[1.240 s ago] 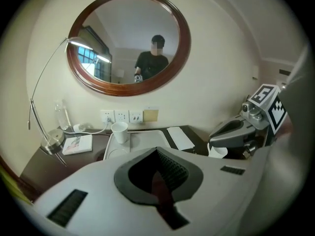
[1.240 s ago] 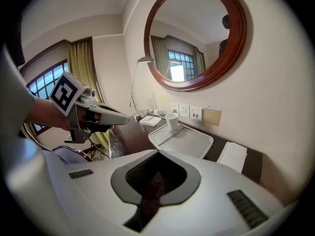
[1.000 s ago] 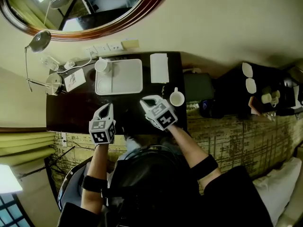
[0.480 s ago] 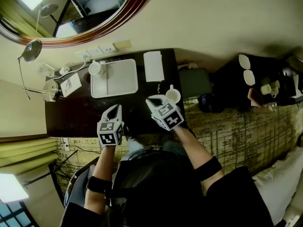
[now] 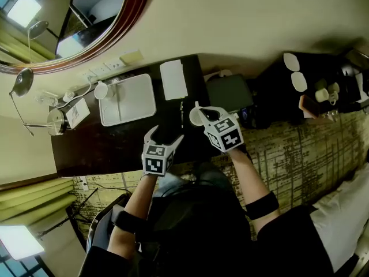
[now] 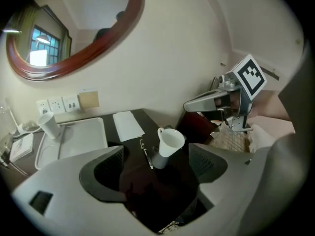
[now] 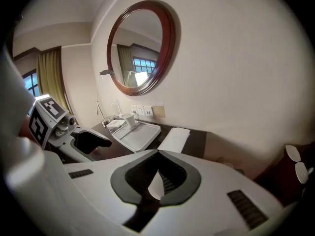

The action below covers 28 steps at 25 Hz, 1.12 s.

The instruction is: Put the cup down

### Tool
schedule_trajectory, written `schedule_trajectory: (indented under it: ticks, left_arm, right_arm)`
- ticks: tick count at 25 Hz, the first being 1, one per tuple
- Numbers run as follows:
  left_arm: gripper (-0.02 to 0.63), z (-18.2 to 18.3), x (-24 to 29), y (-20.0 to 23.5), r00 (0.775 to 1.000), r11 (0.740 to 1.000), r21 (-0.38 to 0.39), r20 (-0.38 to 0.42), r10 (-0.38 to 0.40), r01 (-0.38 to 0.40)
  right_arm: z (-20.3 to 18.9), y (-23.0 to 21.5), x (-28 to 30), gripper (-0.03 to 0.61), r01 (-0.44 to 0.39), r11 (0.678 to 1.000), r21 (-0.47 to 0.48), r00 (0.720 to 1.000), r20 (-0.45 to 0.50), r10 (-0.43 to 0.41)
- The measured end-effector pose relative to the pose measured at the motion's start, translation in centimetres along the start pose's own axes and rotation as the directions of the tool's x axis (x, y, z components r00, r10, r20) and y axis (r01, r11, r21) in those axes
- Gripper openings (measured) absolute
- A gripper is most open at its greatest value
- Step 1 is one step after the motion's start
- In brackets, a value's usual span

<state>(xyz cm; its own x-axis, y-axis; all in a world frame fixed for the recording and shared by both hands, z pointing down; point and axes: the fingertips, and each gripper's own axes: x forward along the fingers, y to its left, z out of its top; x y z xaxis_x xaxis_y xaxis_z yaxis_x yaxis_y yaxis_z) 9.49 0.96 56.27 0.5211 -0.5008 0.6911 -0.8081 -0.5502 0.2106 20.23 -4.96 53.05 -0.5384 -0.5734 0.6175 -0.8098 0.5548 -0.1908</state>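
Observation:
A white cup (image 5: 197, 115) stands near the right end of the dark desk (image 5: 104, 146), its handle toward the wall. In the left gripper view the cup (image 6: 169, 142) sits just ahead of my left gripper (image 6: 156, 156), beyond its tips. That left gripper (image 5: 165, 133) is open; its jaws have just been opening and nothing is between them. My right gripper (image 5: 202, 112) hangs shut right beside the cup and above the desk, apart from the cup. In its own view the right gripper (image 7: 158, 154) shows only a white sliver in the slit.
A white tray (image 5: 135, 103) lies at the desk's back, a second cup (image 5: 101, 90) on its left corner. White paper (image 5: 173, 79) lies beside the tray and a pen (image 6: 146, 154) left of the cup. A dark case (image 5: 229, 94) and a side table (image 5: 277, 91) stand to the right.
Both grippers have moved right toward the white cup. The left gripper's jaws went from shut to open. The cup has stayed on the desk.

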Motion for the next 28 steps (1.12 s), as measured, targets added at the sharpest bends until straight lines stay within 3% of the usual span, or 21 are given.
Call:
schedule_trajectory:
  ticks: [5,13,18,28]
  left_arm:
    - [0.472,0.9,5.2,-4.2,0.995,0.999,-0.011,-0.089,-0.049,0.048]
    - [0.503,3.5,12.9,-6.1,0.975,0.992,-0.12,-0.222,0.011,-0.039]
    - [0.503,2.3,15.1,-5.8,0.94,0.991,-0.091,-0.335,0.058,-0.094]
    - [0.503,1.0,16.7,-4.4,0.912,0.988,-0.053,-0.395,0.112,-0.144]
  right_arm:
    - [-2.6,-5.1,-1.7,0.005,0.075,0.995,0.064,0.997,-0.026,-0.074]
    - [-5.5,-10.4,-1.7,0.005,0.122,0.986,0.113,0.992,-0.051,-0.117]
    - [-6.1,-12.0,-1.2,0.005,0.114,0.984,0.136,0.993,-0.043,-0.109]
    - [-5.9,-13.5,0.1,0.005,0.088,0.986,0.143,0.996,-0.045,-0.082]
